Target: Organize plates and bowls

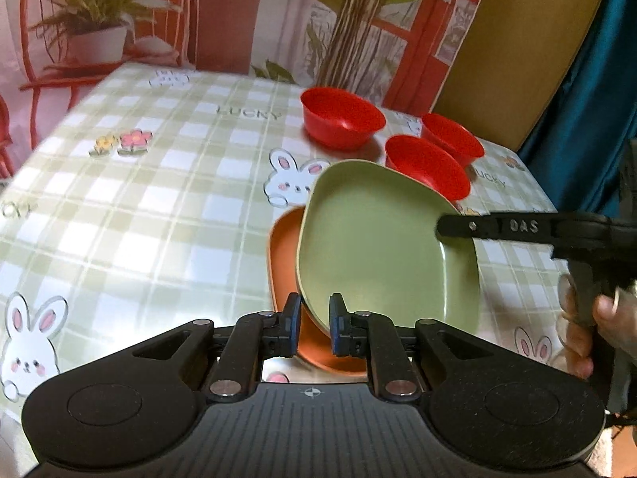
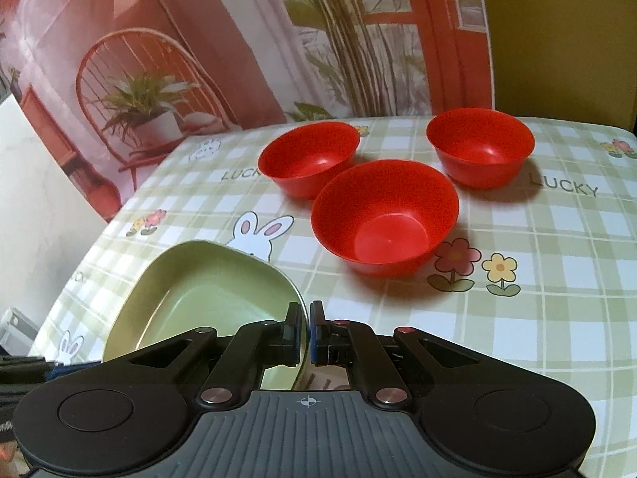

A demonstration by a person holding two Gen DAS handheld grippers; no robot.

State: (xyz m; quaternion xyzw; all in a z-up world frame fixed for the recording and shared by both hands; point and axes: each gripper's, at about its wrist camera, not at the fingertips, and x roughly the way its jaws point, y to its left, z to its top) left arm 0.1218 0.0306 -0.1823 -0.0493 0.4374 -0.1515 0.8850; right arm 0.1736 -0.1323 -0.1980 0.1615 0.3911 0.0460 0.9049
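Observation:
A green square plate (image 1: 378,239) is tilted above an orange plate (image 1: 284,263) that lies on the checked tablecloth. My right gripper (image 2: 305,334) is shut on the green plate's rim (image 2: 207,294); its black fingers (image 1: 469,226) show in the left wrist view on the plate's right edge. My left gripper (image 1: 314,330) has its jaws a plate-edge apart around the near corners of both plates; whether the pads touch I cannot tell. Three red bowls (image 2: 384,217) (image 2: 308,163) (image 2: 479,145) stand behind.
The table (image 1: 159,207) has a green checked cloth with rabbits and flowers. A printed backdrop of chairs and plants hangs behind it. A hand (image 1: 585,330) holds the right gripper's handle at the right.

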